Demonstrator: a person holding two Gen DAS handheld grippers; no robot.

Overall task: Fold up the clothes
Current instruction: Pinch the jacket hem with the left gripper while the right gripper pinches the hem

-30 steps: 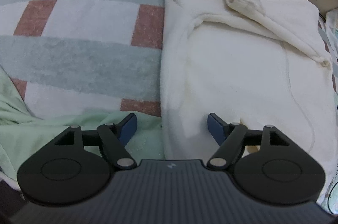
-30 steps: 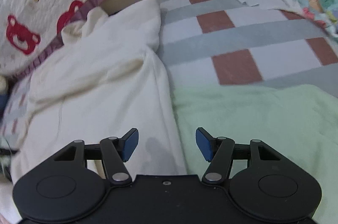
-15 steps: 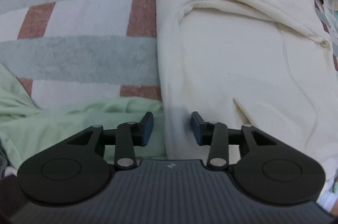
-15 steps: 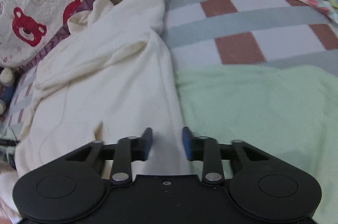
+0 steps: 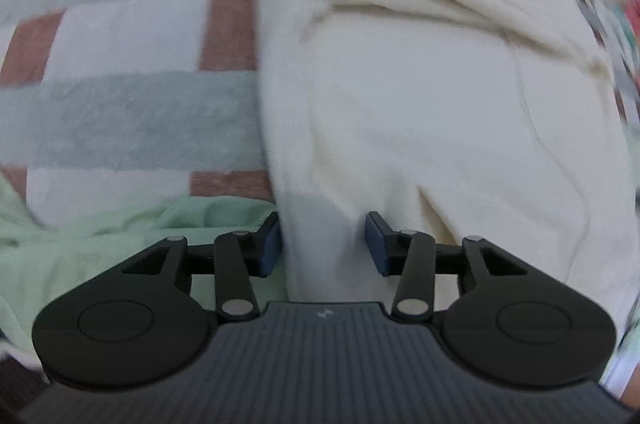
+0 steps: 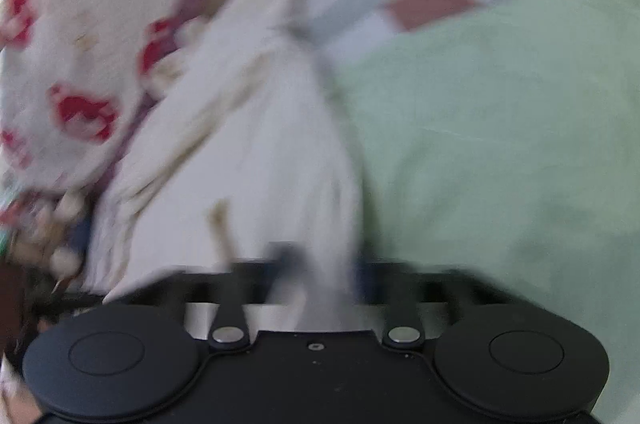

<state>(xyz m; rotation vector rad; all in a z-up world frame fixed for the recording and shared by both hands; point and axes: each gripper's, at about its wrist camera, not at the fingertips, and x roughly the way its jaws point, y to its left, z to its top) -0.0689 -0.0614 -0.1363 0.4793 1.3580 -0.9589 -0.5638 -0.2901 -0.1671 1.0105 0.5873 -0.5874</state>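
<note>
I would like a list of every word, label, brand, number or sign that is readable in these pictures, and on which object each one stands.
No readable words or numbers appear in either view.
A small lightning-bolt sign, no letters: on the body of the left gripper, which has the cream garment between its fingers.
Red bear prints, pictures only and blurred: on the quilt in the right wrist view.

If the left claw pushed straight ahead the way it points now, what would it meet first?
The cream garment: its edge already sits between the left claw fingers, and more of the same cloth stretches ahead. Blur leaves depth uncertain.
</note>
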